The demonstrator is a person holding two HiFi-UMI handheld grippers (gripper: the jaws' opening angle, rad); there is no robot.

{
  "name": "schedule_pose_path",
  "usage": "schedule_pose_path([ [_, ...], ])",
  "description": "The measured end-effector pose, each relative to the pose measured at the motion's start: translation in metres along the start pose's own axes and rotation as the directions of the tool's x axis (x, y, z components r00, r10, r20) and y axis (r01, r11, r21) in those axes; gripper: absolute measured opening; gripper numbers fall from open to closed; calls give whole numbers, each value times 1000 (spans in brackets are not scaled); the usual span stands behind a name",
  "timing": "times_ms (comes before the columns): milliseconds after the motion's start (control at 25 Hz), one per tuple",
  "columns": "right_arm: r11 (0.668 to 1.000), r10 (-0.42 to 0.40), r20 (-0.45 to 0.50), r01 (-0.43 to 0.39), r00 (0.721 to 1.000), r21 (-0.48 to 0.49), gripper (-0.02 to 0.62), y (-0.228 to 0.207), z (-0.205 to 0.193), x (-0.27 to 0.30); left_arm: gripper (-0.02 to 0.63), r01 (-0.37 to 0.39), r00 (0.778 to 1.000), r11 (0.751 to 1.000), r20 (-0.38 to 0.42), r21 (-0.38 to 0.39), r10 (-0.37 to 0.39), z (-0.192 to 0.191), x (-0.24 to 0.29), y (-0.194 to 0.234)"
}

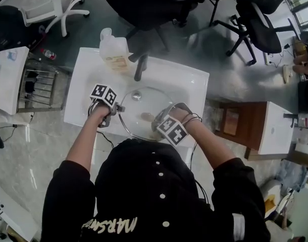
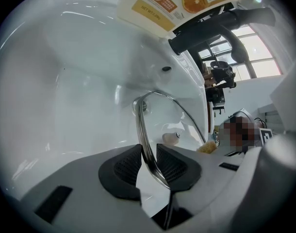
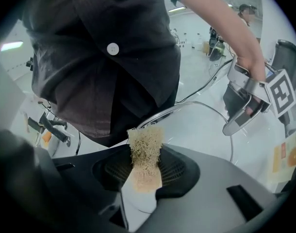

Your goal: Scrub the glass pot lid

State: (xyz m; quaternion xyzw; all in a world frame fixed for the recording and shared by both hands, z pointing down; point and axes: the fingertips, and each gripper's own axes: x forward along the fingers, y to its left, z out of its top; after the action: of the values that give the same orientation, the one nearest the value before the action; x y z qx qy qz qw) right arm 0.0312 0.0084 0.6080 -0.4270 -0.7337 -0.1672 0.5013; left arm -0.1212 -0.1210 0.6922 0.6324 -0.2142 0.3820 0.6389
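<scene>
Round steel-rimmed glass pot lid (image 1: 144, 102): rigid, slick, breakable, so left gripper (image 2: 148, 161) clamps its rim while right gripper (image 3: 144, 168) pinches tan fibrous scrub sponge (image 3: 145, 142).

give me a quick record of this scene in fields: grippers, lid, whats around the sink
setting: white sink, a person standing at it
glass pot lid: over the basin, held by its rim
left gripper: shut on the lid's metal rim
right gripper: shut on a scrub sponge, fibrous end sticking out
sponge to lid: at the lid's near edge, contact not clear
faucet: black, behind the lid
soap bottle: orange label, at the sink's back edge
</scene>
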Motion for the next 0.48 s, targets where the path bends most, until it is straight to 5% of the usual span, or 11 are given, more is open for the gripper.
schedule_pose_path([
  [160, 998, -58, -28, 58, 998, 8, 156, -6, -1, 0, 119, -2, 1000, 1000, 4, 5, 2, -2, 0, 0],
  [280, 977, -203, -36, 205, 978, 52, 158, -21, -3, -8, 128, -20, 1000, 999, 22, 26, 19, -2, -3, 1],
  [360, 930, -344, -26, 345, 938, 130, 160, -37, -6, -23, 130, -30, 999, 999, 40, 39, 29, 1, -6, 0],
  [480, 800, -544, -41, 533, 838, 276, 161, -58, -16, -52, 133, -53, 995, 997, 86, 59, 48, 5, -15, 2],
])
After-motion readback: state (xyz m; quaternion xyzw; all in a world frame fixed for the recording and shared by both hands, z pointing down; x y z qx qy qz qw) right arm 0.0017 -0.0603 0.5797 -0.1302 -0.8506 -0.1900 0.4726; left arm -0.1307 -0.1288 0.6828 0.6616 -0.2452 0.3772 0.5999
